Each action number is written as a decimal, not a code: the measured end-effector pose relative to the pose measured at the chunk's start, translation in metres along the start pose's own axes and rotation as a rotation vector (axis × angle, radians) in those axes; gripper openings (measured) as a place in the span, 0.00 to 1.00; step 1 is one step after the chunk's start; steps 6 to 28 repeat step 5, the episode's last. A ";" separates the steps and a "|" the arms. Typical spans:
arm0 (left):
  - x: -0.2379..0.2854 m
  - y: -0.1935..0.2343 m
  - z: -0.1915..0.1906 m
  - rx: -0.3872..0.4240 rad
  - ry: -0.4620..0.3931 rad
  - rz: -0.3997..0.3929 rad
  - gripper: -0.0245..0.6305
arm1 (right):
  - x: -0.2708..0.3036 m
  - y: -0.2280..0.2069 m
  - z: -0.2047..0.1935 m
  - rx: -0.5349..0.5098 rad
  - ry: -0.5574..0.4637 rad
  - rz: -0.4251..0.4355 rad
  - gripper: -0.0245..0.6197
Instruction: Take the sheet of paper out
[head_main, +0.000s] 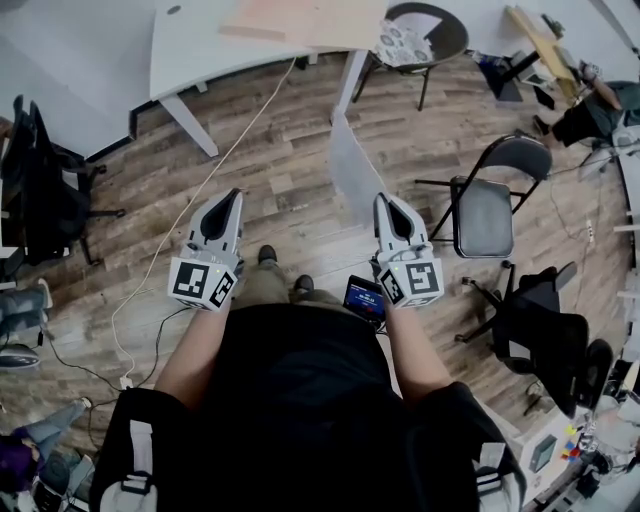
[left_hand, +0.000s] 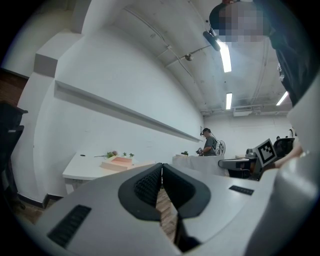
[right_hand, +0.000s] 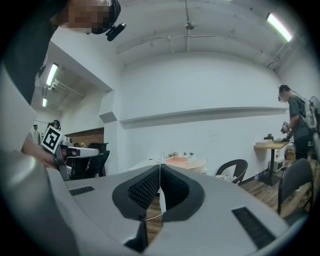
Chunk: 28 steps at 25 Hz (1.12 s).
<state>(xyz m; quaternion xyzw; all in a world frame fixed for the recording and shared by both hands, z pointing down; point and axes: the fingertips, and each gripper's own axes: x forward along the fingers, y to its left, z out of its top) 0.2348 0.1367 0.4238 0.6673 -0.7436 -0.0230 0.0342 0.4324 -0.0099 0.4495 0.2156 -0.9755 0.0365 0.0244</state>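
Person stands on wooden floor (head_main: 300, 130), with a white table (head_main: 200, 50) ahead and a dark folding chair (head_main: 485, 212) off to the right. Sheet of paper (head_main: 356, 172) is clear of the table, in the air over the floor, running forward from the right gripper (head_main: 386, 200) toward the table; that gripper's jaws are pressed together on the sheet's near edge, a thin white line between the pads in the right gripper view. Left gripper (head_main: 233, 195) is well apart from it, jaws closed together with nothing between them.
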 end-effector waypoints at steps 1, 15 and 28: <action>-0.001 0.001 -0.001 -0.002 0.001 0.002 0.04 | 0.001 0.000 0.001 0.003 -0.002 0.001 0.05; -0.002 0.005 0.000 -0.012 0.000 0.011 0.04 | 0.004 0.001 0.004 0.010 -0.011 0.010 0.05; -0.002 0.005 0.000 -0.012 0.000 0.011 0.04 | 0.004 0.001 0.004 0.010 -0.011 0.010 0.05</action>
